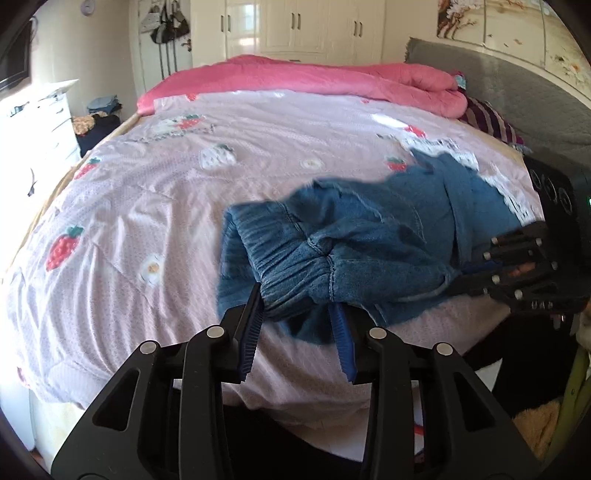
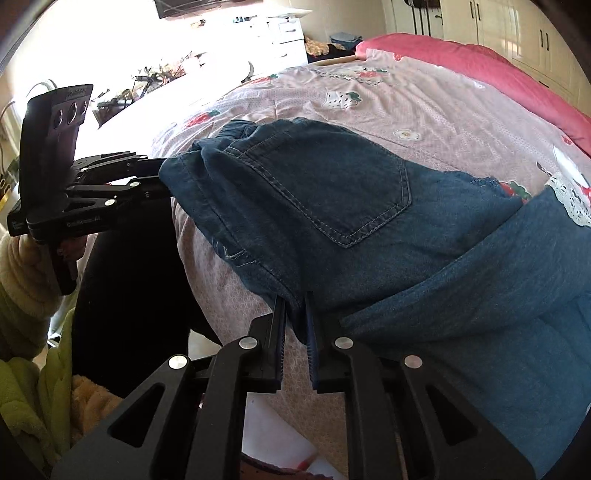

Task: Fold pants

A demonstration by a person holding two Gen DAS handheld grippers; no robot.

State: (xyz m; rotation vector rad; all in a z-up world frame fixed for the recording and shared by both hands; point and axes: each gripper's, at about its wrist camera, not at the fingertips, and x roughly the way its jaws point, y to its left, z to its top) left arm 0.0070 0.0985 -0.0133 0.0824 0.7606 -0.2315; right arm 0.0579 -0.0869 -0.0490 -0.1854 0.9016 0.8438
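1. Blue denim pants (image 1: 369,236) lying on a bed under a pale pink quilt (image 1: 184,192) printed with strawberries, near the quilt's front edge.
2. Left gripper (image 1: 297,306) clamped on the gathered elastic waistband – bunched denim wedged between both blue-padded fingers (image 1: 251,325), jaws part-way apart around the thick fold.
3. Right gripper (image 2: 295,317) pinched nearly closed on a thin fold at the pants' near edge, cloth rising straight from between the pads.
4. Seen from the right wrist: back pocket (image 2: 332,192) face up with pale stitching, and a second layer of denim folded across at the right.
5. Seen from the same view: left gripper at far left, held by a hand in a cream fuzzy sleeve (image 2: 22,273), fingertips buried in the waistband end.
6. Rolled pink blanket (image 1: 314,79) along the far side of the bed – white wardrobe doors (image 1: 295,26) behind it.
7. Grey padded headboard (image 1: 517,96) at right in the left wrist view, with a striped cushion (image 1: 487,123) just below it.
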